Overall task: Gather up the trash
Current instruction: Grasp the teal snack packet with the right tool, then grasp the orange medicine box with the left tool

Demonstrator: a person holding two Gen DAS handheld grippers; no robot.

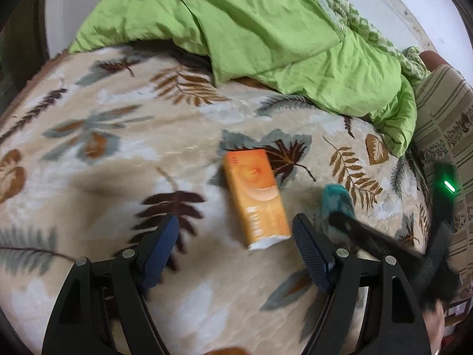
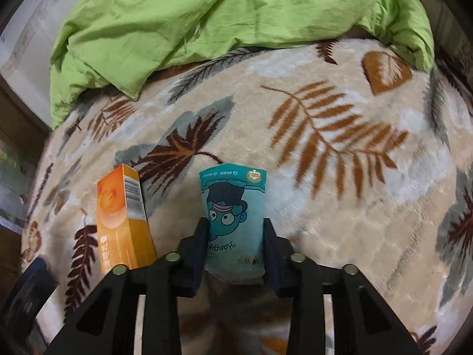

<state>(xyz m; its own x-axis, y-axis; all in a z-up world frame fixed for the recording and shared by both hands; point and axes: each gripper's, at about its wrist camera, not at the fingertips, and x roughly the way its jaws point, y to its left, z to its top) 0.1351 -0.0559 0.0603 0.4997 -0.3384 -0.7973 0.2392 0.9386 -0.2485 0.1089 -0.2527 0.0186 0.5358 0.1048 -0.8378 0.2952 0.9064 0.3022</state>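
Two pieces of trash show on the bed (image 2: 340, 195): one teal packet (image 2: 233, 216) clamped between our right gripper (image 2: 235, 242) fingers, and one orange carton (image 1: 255, 195) lying just ahead of our left gripper (image 1: 235, 236), whose fingers stand wide apart. We judge the carton comes next: advance, straddle it, close. One green quilt (image 1: 251, 29) lies beyond.

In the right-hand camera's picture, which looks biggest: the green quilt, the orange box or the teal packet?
1. Green quilt, easily the largest.
2 and 3. Orange box and teal packet look about alike; the packet, clamped in the right gripper, sits close to the lens, so I won't rank them.
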